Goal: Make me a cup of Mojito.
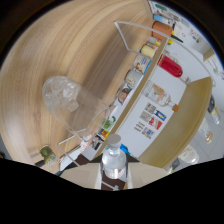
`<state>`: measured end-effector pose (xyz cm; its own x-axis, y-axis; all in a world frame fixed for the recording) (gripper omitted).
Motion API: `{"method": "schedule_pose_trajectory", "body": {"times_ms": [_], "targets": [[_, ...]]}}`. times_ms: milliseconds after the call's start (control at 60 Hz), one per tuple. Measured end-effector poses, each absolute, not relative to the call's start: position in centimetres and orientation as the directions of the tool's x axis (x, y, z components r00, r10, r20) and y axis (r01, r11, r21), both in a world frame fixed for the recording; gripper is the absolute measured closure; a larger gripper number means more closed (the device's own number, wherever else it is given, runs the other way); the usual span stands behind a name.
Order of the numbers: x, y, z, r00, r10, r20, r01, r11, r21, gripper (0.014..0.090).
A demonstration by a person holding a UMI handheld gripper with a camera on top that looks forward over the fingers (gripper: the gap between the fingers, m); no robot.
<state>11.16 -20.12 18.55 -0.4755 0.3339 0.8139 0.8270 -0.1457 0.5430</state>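
Bottle (113,162) upright just ahead of claw (112,186), glass w/ ice (67,102) beyond; claw state unclear.

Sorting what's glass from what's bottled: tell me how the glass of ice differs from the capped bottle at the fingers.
The glass of ice is wide, open-topped and packed with ice cubes; the capped bottle is narrower and closed with a grey cap. The glass lies beyond the fingers, over the wooden table; the bottle sits just ahead of them. Both are clear.
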Motion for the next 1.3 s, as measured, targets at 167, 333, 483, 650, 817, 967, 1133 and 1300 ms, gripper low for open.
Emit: {"method": "schedule_pose_trajectory", "body": {"times_ms": [167,333,483,650,817,967,1133,1300], "targets": [[10.4,-20.1,20.3,-0.144,0.297,0.944,0.963,-0.176,0.203,0.0704],[10.1,-20.3,23.8,0.409,0.195,0.892,0.908,-0.186,-0.376,0.0702],[11.8,-20.5,24.6,0.8,0.122,0.588,0.6,-0.187,-0.778,0.0701],[13.6,-20.4,19.6,0.974,0.116,0.194,0.22,-0.289,-0.932,0.07],[14.8,-19.8,12.5,0.995,0.092,0.031,0.066,-0.407,-0.911,0.0704],[14.6,-19.6,7.7,0.995,0.097,-0.025,0.024,-0.473,-0.881,0.0703],[14.4,-19.6,4.4,0.994,0.101,-0.051,0.009,-0.524,-0.852,0.0703],[14.5,-20.0,2.8,0.994,0.098,-0.04,0.02,-0.546,-0.838,0.0701]]}}
